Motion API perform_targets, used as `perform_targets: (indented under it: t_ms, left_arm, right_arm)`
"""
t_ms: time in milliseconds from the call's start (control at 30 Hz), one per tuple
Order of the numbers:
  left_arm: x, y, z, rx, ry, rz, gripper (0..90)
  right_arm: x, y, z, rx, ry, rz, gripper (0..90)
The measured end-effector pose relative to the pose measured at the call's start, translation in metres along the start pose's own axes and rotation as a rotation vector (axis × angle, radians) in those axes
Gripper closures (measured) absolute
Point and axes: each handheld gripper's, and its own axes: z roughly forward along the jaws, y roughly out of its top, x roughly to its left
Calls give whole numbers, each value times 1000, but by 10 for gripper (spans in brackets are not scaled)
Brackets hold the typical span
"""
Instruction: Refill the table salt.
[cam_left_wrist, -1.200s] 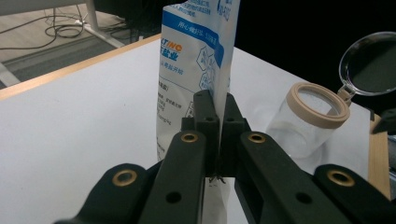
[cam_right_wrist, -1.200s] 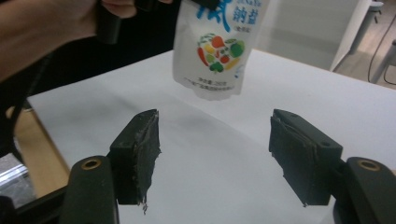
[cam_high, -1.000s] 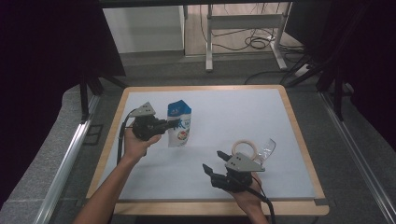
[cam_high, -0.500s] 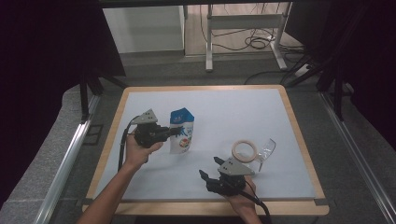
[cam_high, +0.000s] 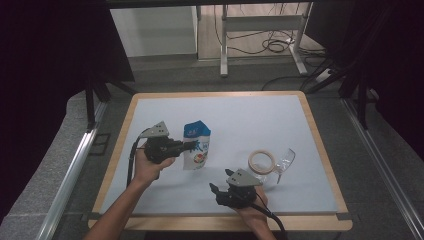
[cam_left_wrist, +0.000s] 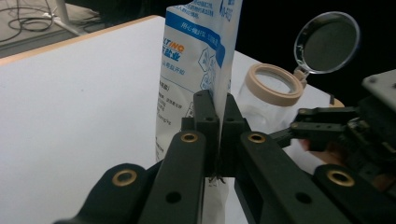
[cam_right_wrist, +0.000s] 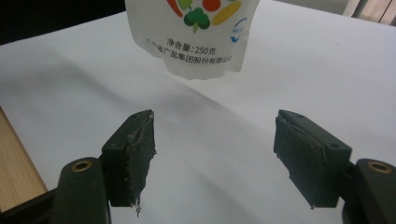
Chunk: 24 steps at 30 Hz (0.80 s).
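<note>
A white and blue pouch (cam_high: 196, 147) with printed vegetables hangs upright just above the white table top (cam_high: 240, 120). My left gripper (cam_high: 192, 146) is shut on its side edge; in the left gripper view the jaws (cam_left_wrist: 217, 100) pinch the pouch (cam_left_wrist: 196, 60) flat. My right gripper (cam_high: 216, 194) sits low near the front edge, pointing at the pouch's bottom (cam_right_wrist: 201, 37). Its jaws (cam_right_wrist: 215, 144) are open, have just been opening further, and hold nothing.
A clear jar (cam_high: 262, 162) with a beige rim stands right of the pouch, its hinged clear lid (cam_high: 285, 160) flipped open. In the left gripper view the jar (cam_left_wrist: 273, 88) stands behind the pouch. A wooden border (cam_high: 220, 222) frames the table.
My right gripper has moved from beside the jar toward the front left and sunk lower. The left gripper and pouch have shifted slightly nearer.
</note>
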Motion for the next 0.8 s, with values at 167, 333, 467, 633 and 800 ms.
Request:
perform_targets:
  t_ms: [167, 333, 467, 633, 800]
  left_arm:
    - [-9, 1, 0, 1, -15, 12, 900]
    - [-17, 2, 0, -3, -34, 16, 900]
    - [-25, 4, 0, -4, -46, 24, 900]
    - [-34, 7, -1, -8, -78, 28, 900]
    - [-42, 9, -2, -12, -103, 36, 900]
  right_arm:
    - [2, -2, 8, 21, 0, -1, 285]
    - [2, -4, 13, 30, -3, -3, 281]
    - [3, -5, 18, 39, -14, -14, 270]
    - [4, -5, 23, 44, -23, -25, 268]
    - [3, -4, 27, 36, -38, -32, 270]
